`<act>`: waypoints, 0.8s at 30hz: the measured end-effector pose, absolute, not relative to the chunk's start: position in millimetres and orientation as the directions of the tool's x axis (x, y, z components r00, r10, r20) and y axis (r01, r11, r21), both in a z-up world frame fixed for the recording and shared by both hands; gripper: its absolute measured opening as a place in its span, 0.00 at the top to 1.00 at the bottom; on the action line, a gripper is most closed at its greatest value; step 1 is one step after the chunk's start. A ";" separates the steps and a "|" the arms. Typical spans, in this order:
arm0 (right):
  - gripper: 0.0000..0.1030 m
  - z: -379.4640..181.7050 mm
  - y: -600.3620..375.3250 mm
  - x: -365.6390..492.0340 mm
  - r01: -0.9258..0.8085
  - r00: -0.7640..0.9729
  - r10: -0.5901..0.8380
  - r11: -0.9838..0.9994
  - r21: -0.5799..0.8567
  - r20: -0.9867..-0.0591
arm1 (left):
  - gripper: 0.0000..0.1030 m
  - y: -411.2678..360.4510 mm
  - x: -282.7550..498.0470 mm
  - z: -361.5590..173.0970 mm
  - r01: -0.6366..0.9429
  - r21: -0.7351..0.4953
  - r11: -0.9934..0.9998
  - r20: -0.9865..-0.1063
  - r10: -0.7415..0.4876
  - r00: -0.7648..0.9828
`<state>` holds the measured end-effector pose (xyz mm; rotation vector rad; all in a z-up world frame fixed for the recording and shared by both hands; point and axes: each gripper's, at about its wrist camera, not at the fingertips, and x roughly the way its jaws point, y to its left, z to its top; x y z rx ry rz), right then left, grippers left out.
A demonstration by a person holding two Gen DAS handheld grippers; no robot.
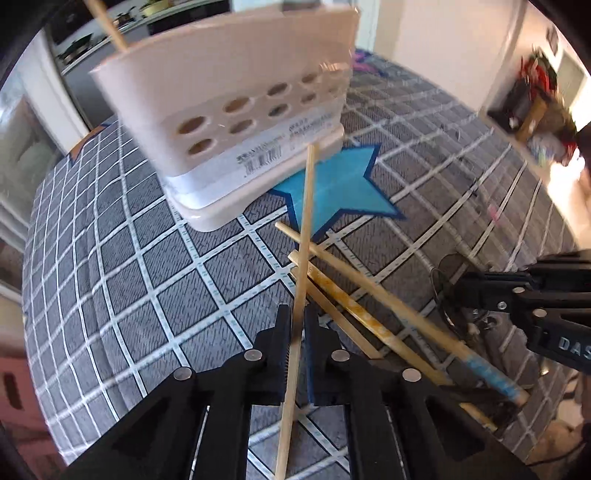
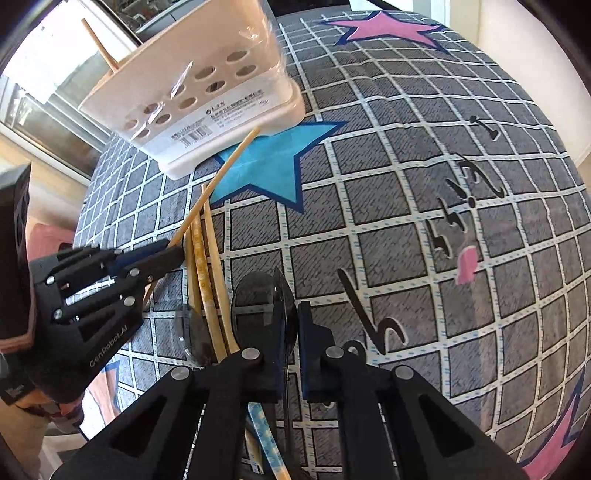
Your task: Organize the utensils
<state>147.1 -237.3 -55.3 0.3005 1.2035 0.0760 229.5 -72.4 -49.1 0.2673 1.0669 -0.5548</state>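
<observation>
A white utensil holder (image 1: pixel 236 110) with round holes stands on the grid cloth; it also shows in the right wrist view (image 2: pixel 207 99). One wooden stick (image 1: pixel 107 26) stands in it. My left gripper (image 1: pixel 297 325) is shut on a wooden chopstick (image 1: pixel 303 258), lifted and pointing at the holder's base; the same chopstick shows in the right wrist view (image 2: pixel 218 181). Three more chopsticks (image 1: pixel 362 306) lie on the cloth. My right gripper (image 2: pixel 292 332) is shut on a dark translucent plastic spoon (image 2: pixel 280 302) beside the chopsticks (image 2: pixel 207 280).
The cloth (image 2: pixel 388 236) has a blue star (image 1: pixel 332 184) under the holder and pink stars (image 2: pixel 384 27) farther off. A second dark spoon (image 2: pixel 192 332) lies left of the chopsticks. Shelves and clutter (image 1: pixel 535 99) stand beyond the table's right edge.
</observation>
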 end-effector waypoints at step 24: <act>0.91 -65.8 -274.2 134.2 0.171 0.328 0.351 0.891 0.421 -0.877 | 0.63 -23.1 199.4 -29.3 0.401 -0.285 0.871 -0.797 -0.447 0.405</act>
